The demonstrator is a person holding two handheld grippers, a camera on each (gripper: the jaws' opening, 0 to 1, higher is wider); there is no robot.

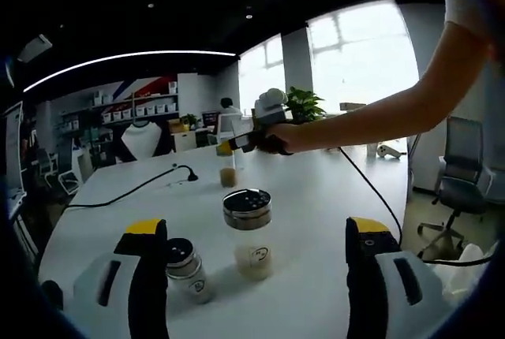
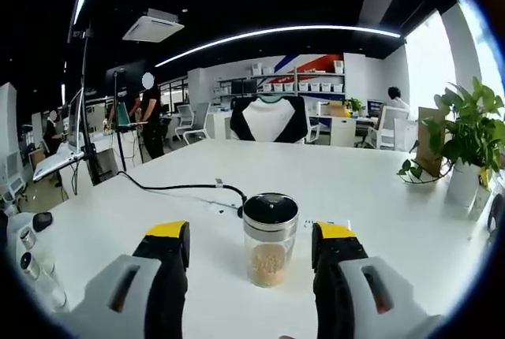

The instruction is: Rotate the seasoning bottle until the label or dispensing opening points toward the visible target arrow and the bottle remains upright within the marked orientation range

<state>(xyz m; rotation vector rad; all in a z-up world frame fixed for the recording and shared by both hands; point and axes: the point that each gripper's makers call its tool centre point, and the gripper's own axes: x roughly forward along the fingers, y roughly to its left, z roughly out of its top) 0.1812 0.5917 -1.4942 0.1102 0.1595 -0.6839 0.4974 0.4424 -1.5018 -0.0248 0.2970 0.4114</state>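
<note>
No lettering could be read. The jar (image 1: pixel 248 234) bore a small round mark on its side, and the smaller bottle (image 1: pixel 188 267) a pale label, both too small to make out.

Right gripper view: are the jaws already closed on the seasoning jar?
No: the right hand-held gripper is open, its jaws standing apart on either side of the seasoning jar.

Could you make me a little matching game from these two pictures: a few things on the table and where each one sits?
Things:
1. small shaker
2. wide jar
3. potted plant
4. black cable

Places:
A. at the table's far edge, on the right of the right gripper view
B. beside the left gripper's left jaw
C. trailing across the white tabletop
D. midway between the left gripper's jaws

Pairs: 1-B, 2-D, 3-A, 4-C
</note>
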